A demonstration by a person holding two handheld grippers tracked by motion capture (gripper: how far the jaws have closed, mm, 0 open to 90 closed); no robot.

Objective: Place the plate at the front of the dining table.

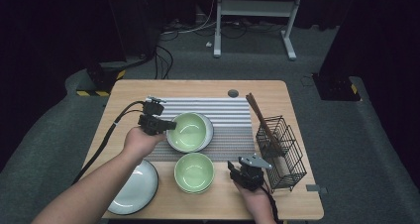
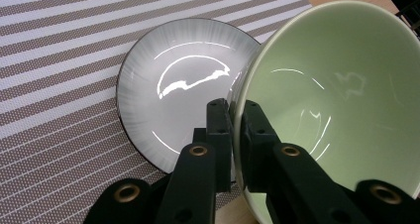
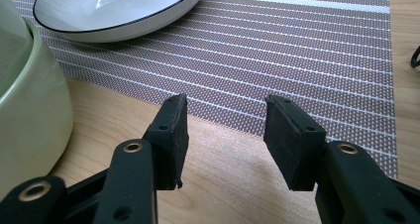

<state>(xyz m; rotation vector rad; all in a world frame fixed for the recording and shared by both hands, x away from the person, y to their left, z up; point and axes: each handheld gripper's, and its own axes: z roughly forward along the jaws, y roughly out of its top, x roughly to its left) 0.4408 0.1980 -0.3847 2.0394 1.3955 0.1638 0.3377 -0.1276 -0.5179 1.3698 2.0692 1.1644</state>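
My left gripper (image 1: 170, 125) (image 2: 236, 116) is shut on the near rim of a pale green bowl (image 1: 190, 131) (image 2: 337, 85). The bowl is tilted over a grey-white plate with a dark rim (image 2: 178, 85) that lies on the striped placemat (image 1: 233, 112) (image 2: 54, 60). Whether the bowl touches the plate I cannot tell. A second green bowl (image 1: 194, 172) (image 3: 25, 110) stands on the wood in front of the mat. My right gripper (image 1: 236, 168) (image 3: 225, 135) hovers open to the right of that bowl, low over the bare table at the mat's edge, with nothing between its pads.
A black wire basket (image 1: 281, 147) holding brown chopsticks (image 1: 260, 117) stands at the table's right side. Another grey plate (image 1: 134, 188) lies at the front left, under my left forearm. The left gripper's cable (image 1: 106, 137) runs over the left part of the table.
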